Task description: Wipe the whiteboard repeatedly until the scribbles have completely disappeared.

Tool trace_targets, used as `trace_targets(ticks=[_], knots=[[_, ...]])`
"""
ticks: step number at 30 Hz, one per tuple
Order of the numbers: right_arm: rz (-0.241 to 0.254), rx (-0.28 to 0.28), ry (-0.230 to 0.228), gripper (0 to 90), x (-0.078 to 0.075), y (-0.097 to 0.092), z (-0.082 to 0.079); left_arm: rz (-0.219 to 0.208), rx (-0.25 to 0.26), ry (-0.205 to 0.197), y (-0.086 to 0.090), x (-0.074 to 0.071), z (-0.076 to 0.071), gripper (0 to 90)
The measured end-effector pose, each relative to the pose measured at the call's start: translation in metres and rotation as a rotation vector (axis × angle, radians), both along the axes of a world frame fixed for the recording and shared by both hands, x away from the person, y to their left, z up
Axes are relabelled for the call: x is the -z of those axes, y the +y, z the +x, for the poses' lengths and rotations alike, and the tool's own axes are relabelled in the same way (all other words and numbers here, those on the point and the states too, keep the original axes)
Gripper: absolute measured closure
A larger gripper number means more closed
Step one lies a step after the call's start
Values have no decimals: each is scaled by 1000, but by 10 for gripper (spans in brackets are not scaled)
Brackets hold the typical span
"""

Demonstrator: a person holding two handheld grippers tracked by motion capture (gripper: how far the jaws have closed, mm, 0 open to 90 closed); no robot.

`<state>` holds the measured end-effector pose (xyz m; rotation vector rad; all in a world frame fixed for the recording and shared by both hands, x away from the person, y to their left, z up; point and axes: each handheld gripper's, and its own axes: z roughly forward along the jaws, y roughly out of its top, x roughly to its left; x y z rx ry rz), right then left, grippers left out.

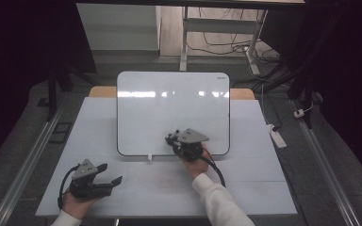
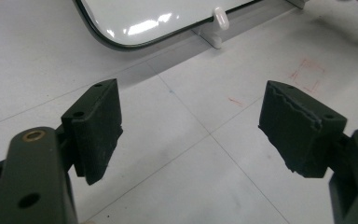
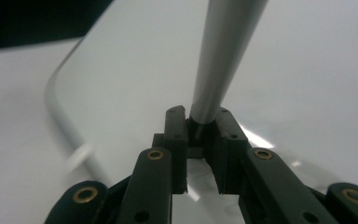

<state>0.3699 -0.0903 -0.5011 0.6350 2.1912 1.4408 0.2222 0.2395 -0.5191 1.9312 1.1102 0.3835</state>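
1. The right gripper has its two black jaws drawn close, clamped on a grey pen-like rod.
2. The rod runs far and up, out of the top edge.
3. Beneath lies a whiteboard, its rounded pale rim curving at left.
4. Dark background sits at far left.

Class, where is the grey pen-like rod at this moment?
In the right gripper view, the grey rod is clamped between the right gripper's fingers and reaches out over the whiteboard, near the board's lower edge in the high view.
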Motion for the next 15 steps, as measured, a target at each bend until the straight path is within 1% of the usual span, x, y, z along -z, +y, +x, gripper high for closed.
trace_targets(ticks=[1, 2, 3, 5, 6, 7, 8, 9, 10, 11, 12, 13, 14, 15], knots=[[22, 31, -11, 771, -3, -4, 4, -1, -2, 0, 0, 0, 0, 216], [39, 37, 3, 771, -4, -5, 6, -2, -2, 0, 1, 0, 0, 216], [26, 27, 9, 771, -3, -3, 4, -2, -2, 1, 1, 0, 0, 216], [-59, -50, 13, 771, 2, 4, -5, -5, -3, 6, 1, 1, 1, 216], [-97, -74, 2, 771, 4, 5, -9, -4, -2, 6, 2, 1, 2, 216], [-111, -75, -5, 771, 3, 2, -8, -5, -2, 6, 2, 1, 2, 216], [-91, -38, -10, 771, 0, -5, -5, -5, -1, 4, 1, 1, 1, 216], [-41, 16, -12, 771, -4, -13, 0, -3, -1, 2, 1, 0, 1, 216], [1, 59, -8, 771, -7, -21, 4, -3, 0, 0, 1, 0, 0, 216], [26, 74, 4, 771, -7, -24, 5, -2, 1, -1, 0, 0, 0, 216], [28, 76, 1, 771, -5, -22, 2, -2, 1, 0, 0, 0, 0, 216], [10, 40, 15, 771, -1, -15, -2, -2, 2, 3, 0, 0, 1, 217], [-19, -10, 24, 771, 5, -7, -8, 0, 2, 5, -1, 1, 2, 216], [-66, -46, 7, 771, 9, 0, -13, 1, 2, 5, -1, 1, 2, 216]])
